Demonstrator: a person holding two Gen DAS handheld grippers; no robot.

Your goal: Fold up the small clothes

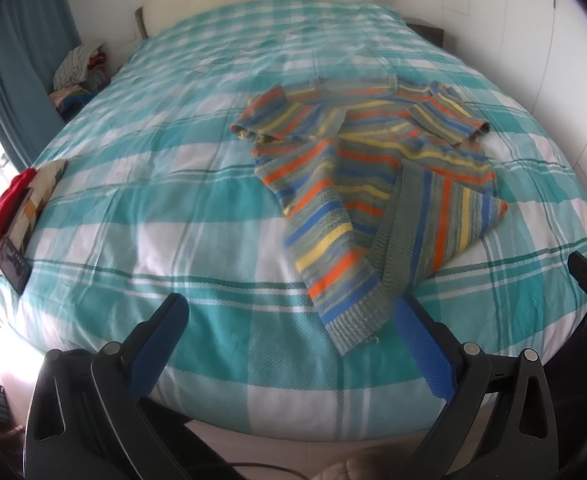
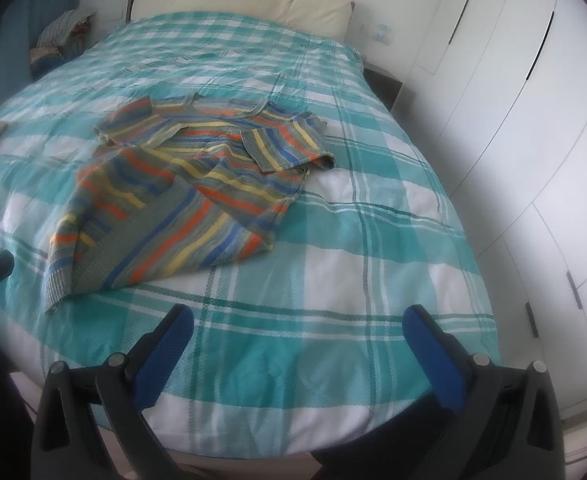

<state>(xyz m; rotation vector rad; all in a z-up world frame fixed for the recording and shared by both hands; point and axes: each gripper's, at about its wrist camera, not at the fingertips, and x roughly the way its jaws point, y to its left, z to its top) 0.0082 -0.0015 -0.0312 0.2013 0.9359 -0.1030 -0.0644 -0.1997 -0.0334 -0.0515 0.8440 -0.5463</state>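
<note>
1. Bedspread (image 1: 141, 208), teal-and-white plaid, covers the bed.
2. Striped sweater (image 1: 357, 168) lies rumpled right of centre on it, hem nearest.
3. Left gripper (image 1: 289, 320) hovers over the near edge, jaws spread wide, empty, its right finger just beside the hem.
4. Right gripper (image 2: 299, 326) likewise gapes empty, apart from the sweater.

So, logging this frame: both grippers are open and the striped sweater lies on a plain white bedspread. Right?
Not quite. The striped sweater lies on a teal-and-white checked bedspread, as both wrist views show. The left gripper and right gripper are indeed open.
</note>
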